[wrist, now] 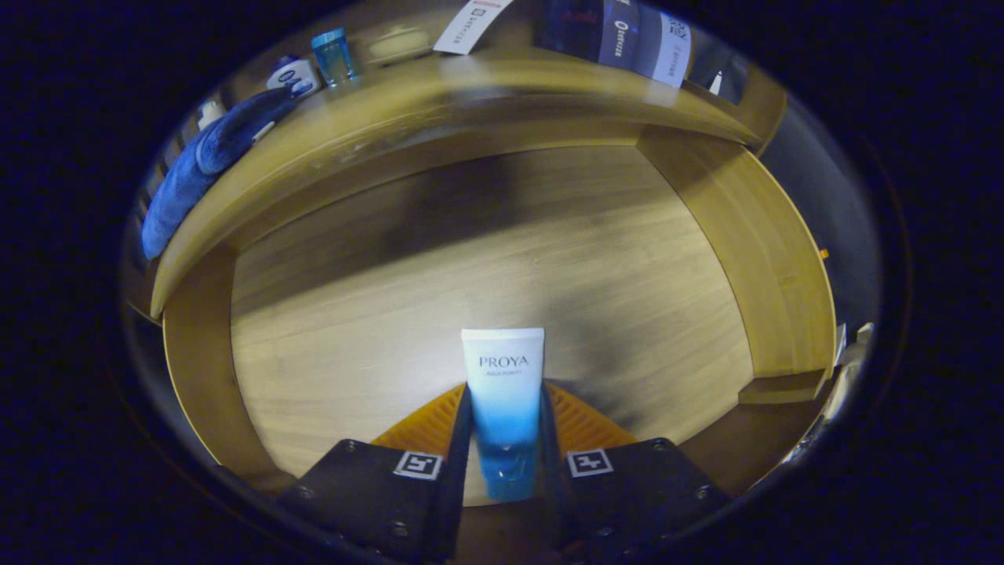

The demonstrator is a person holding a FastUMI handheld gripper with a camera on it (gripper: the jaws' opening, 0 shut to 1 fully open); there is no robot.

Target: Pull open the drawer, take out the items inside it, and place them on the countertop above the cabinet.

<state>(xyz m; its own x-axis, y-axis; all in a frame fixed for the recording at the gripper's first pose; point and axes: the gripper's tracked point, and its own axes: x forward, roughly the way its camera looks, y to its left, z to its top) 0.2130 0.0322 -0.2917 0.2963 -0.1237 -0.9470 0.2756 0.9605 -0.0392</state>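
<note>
Over drawer (486, 259), fingers (471, 439) pinch tube (503, 392), crimp forward.

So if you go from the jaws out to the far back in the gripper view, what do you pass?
Gripper, jaws shut on the blue-and-white tube → open drawer's bare wooden floor → countertop edge → blue cup.

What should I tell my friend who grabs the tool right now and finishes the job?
Tool: shut on the white-and-blue tube, held upright between its fingers above the drawer floor.
Drawer: already pulled open; I see nothing else inside.
Countertop: beyond the drawer, holding a blue towel, a blue cup and a small bottle.
Done: drawer open, tube gripped.
Left: carry the tube up, set it on the countertop, release.
</note>
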